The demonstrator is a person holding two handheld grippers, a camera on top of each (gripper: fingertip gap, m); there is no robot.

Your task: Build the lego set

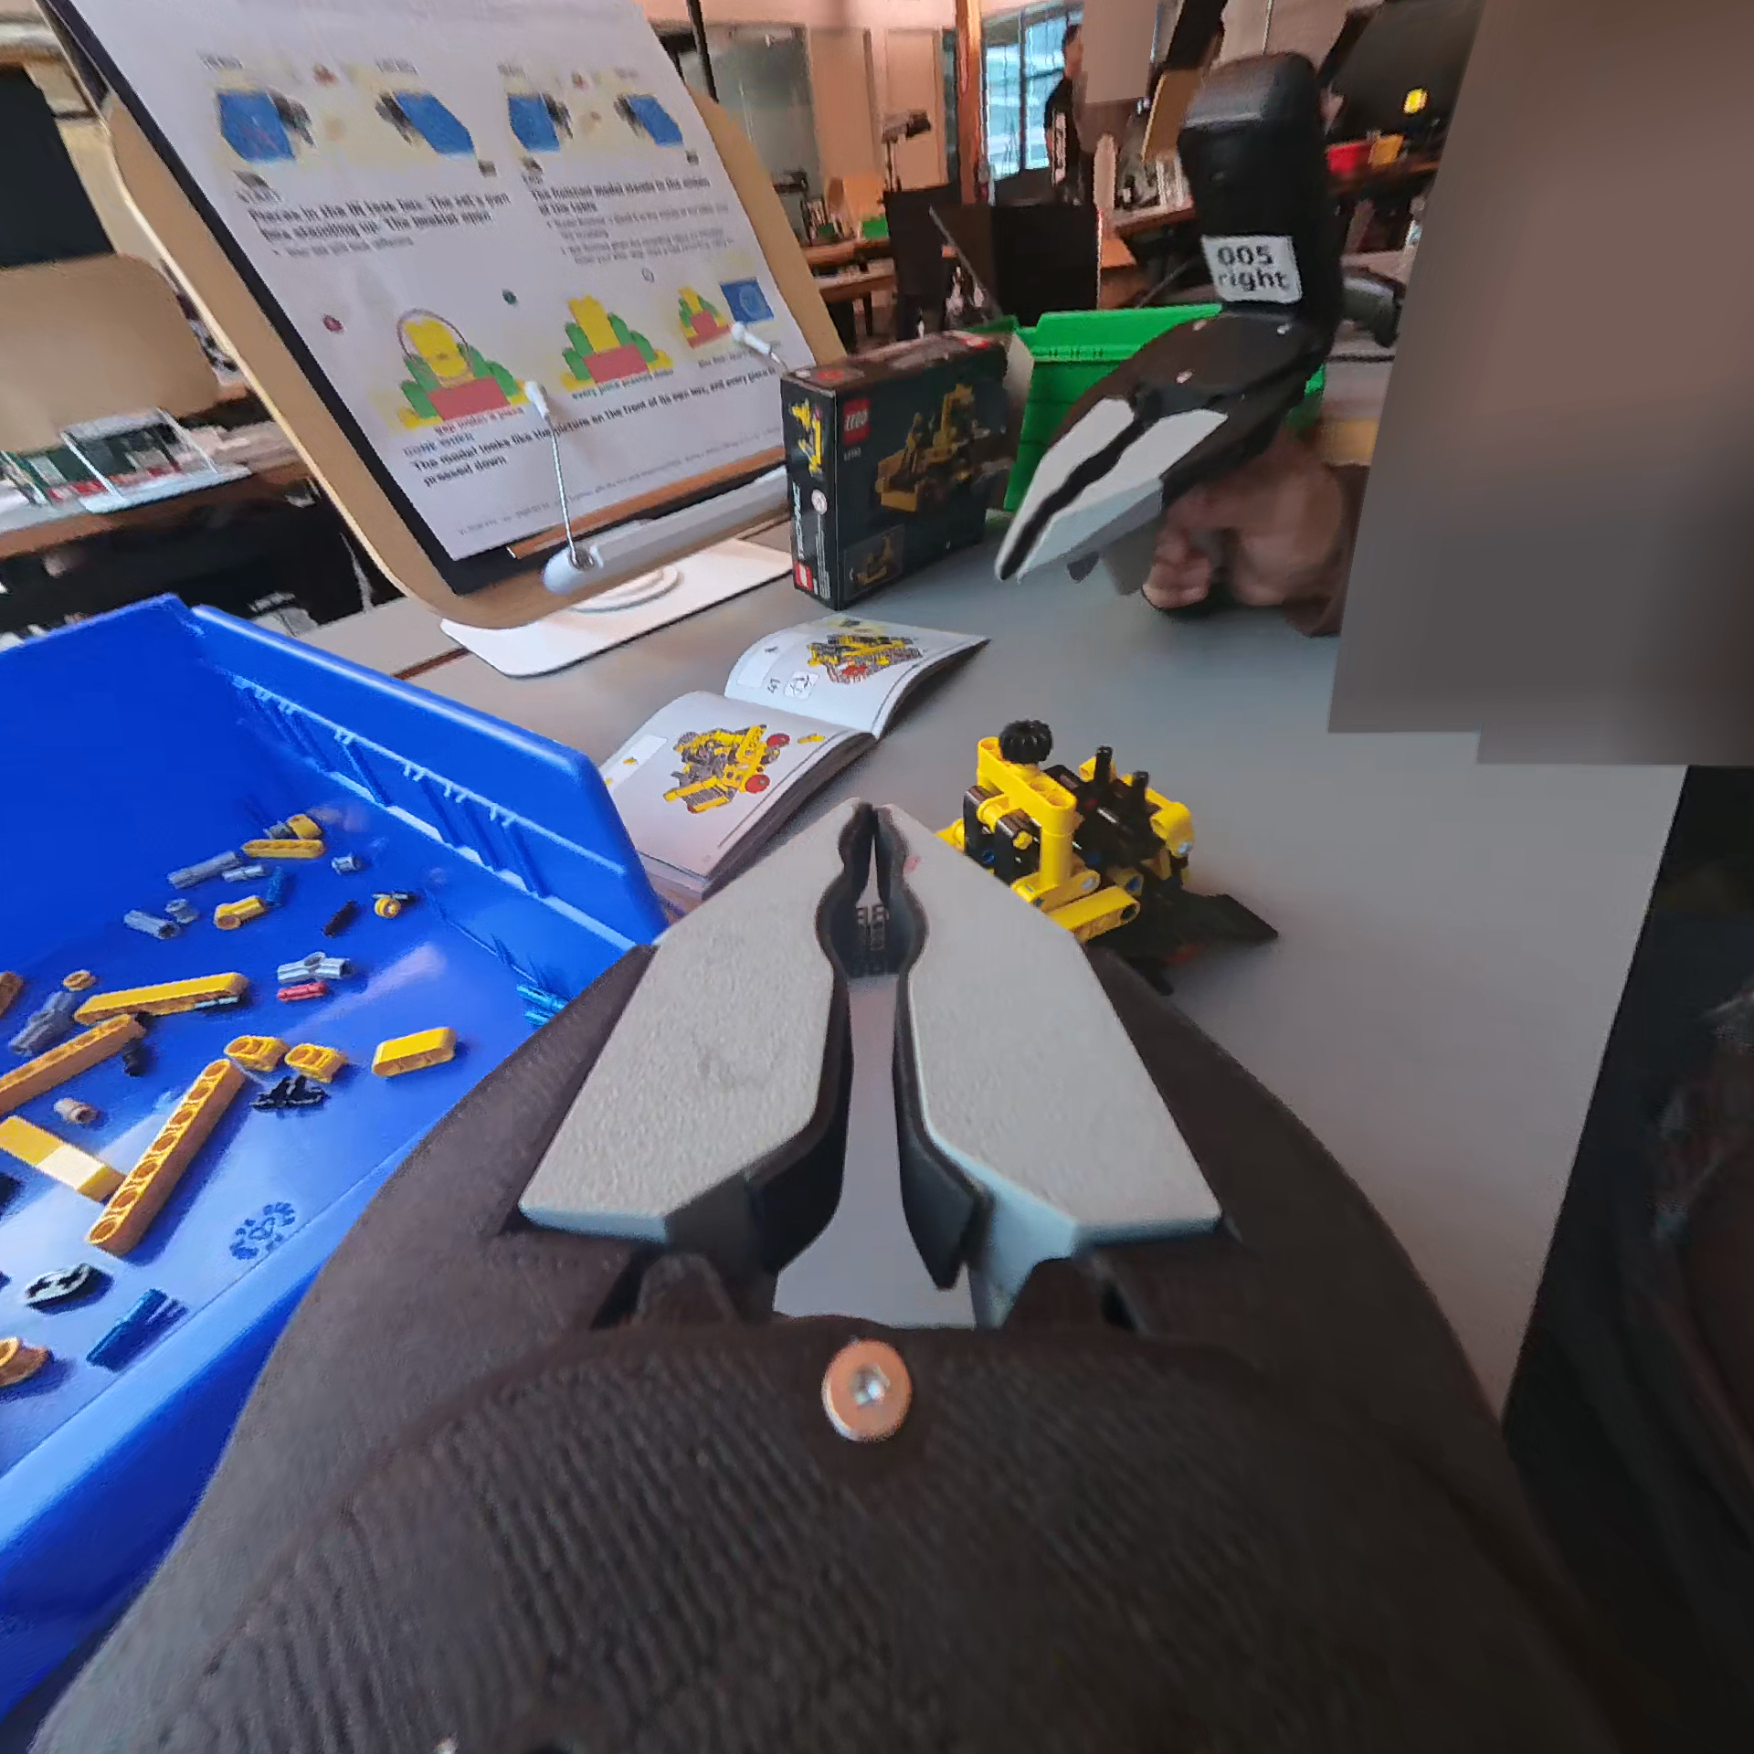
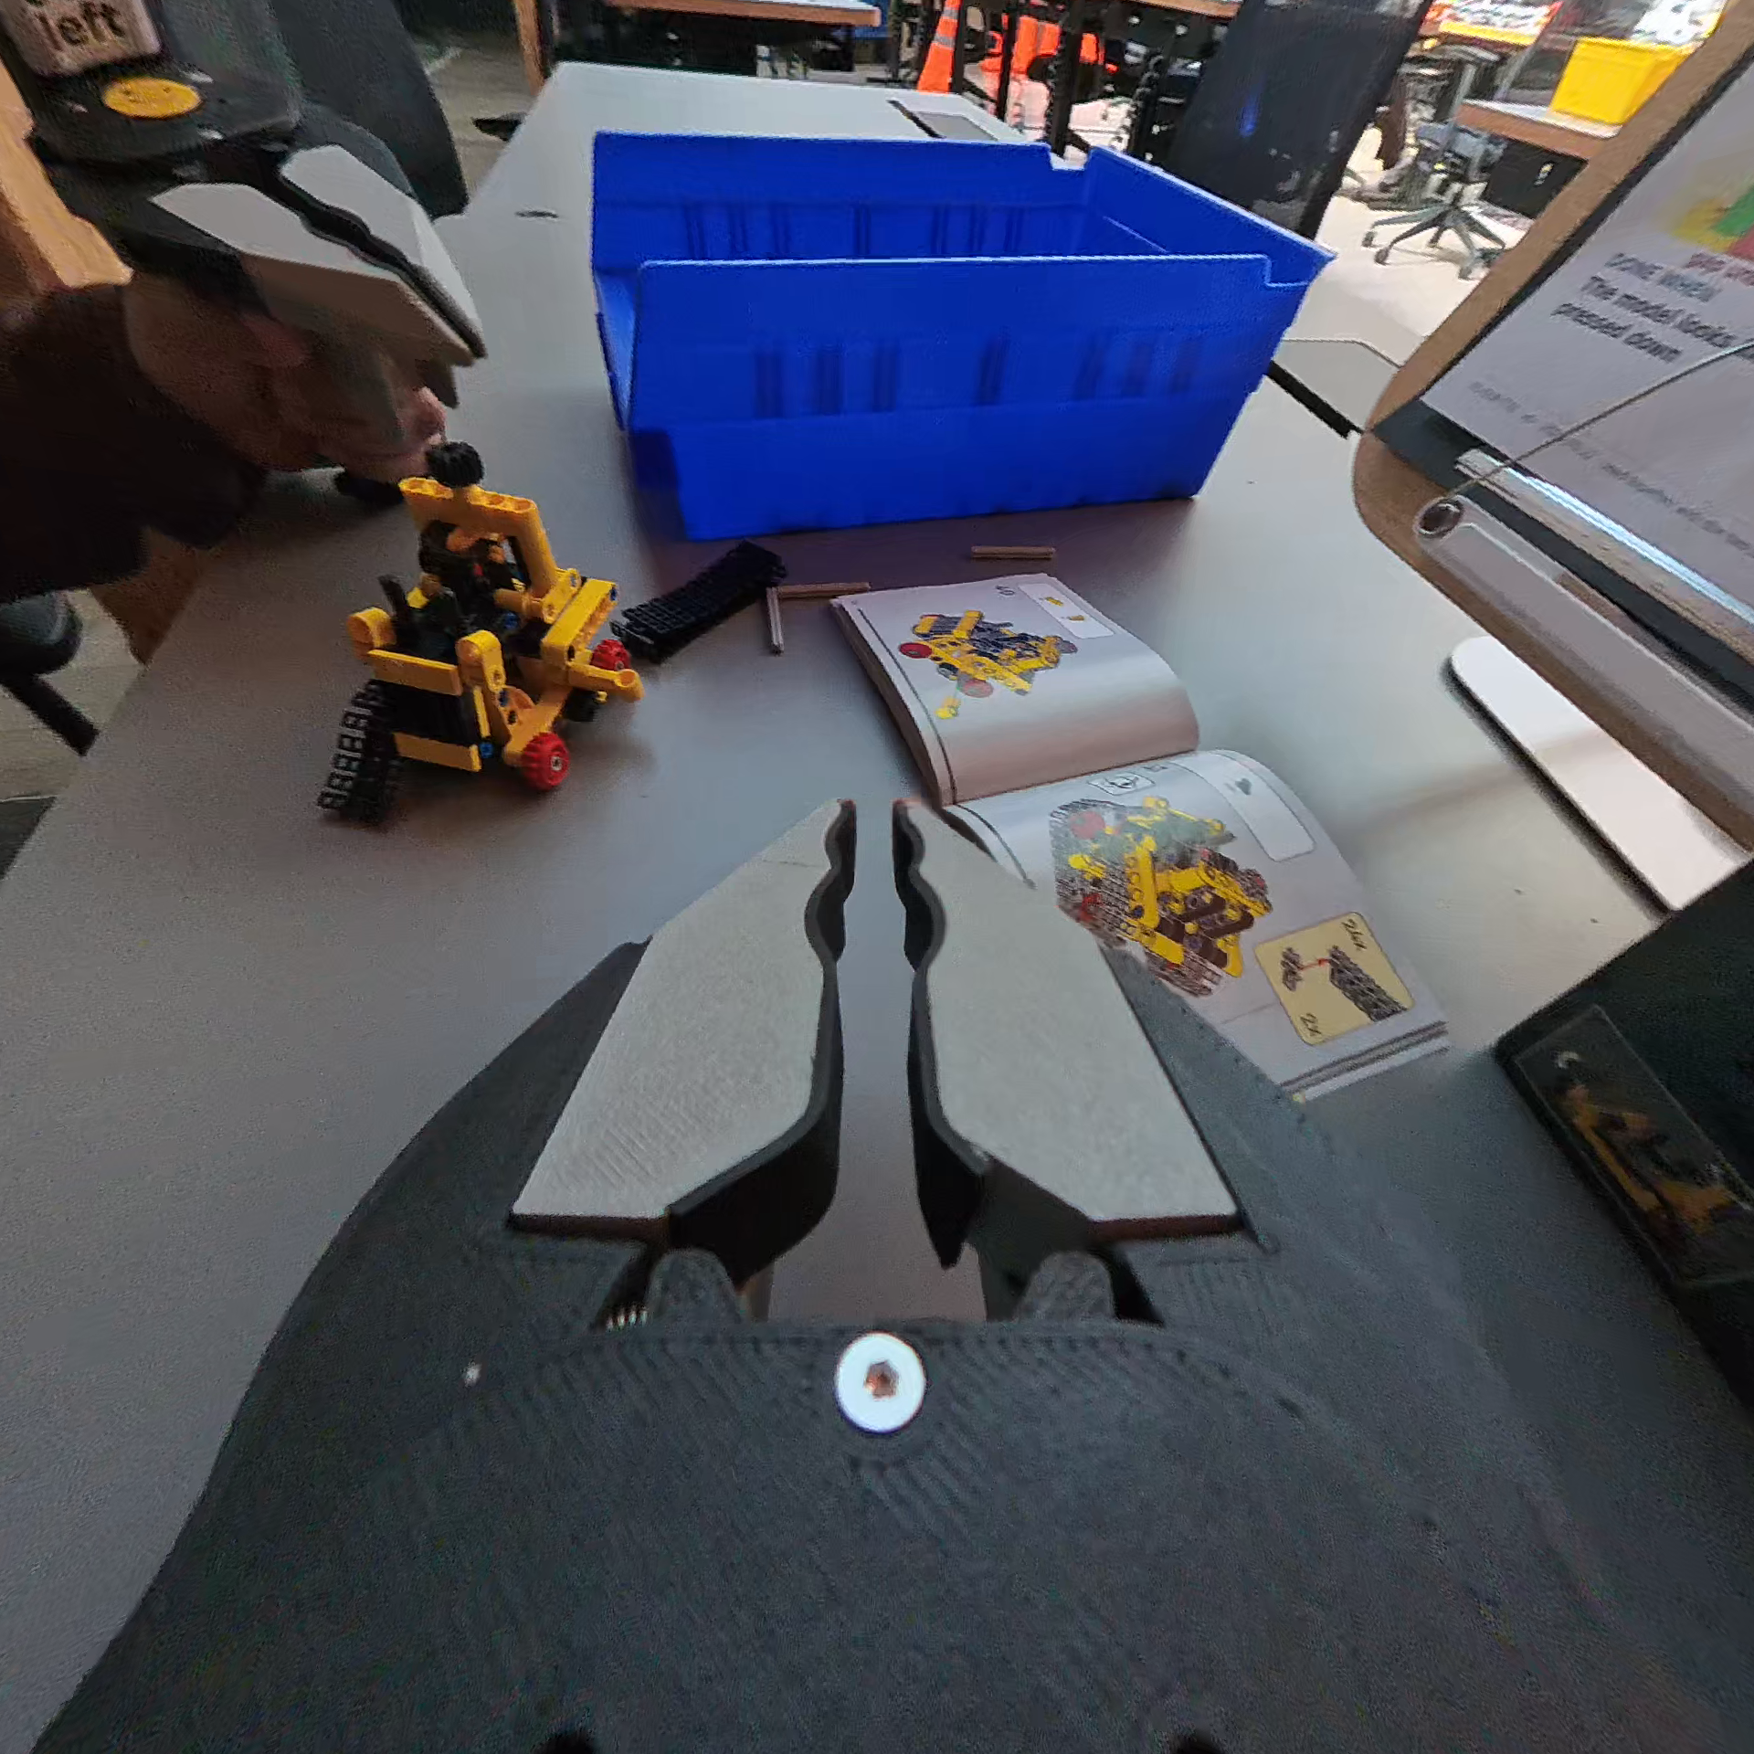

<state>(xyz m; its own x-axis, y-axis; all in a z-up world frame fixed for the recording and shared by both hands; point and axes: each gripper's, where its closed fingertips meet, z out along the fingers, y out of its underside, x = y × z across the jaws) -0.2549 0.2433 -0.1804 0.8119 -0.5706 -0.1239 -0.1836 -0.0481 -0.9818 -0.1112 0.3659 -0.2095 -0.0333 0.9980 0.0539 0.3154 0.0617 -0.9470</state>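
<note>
Yellow and black lego model point(image 2: 479, 645) standing on the grey table point(image 2: 237, 949), open booklet point(image 2: 1072, 759) beside it, blue bin point(image 1: 313, 854) holding loose pieces, left gripper point(image 1: 874, 826) tips pressed together on nothing, right gripper point(image 2: 873, 821) tips slightly apart, empty

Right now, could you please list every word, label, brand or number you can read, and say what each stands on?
I won't quote the wording, so here is only where the text sits.
White tag on the right gripper: short, sharp print.
Tag on the left gripper: cut off by the frame edge.
Black box: brand mark, small print.
Sheet on the stand: headings and lines, mostly blurred.
Open booklet: small numbers.
</note>
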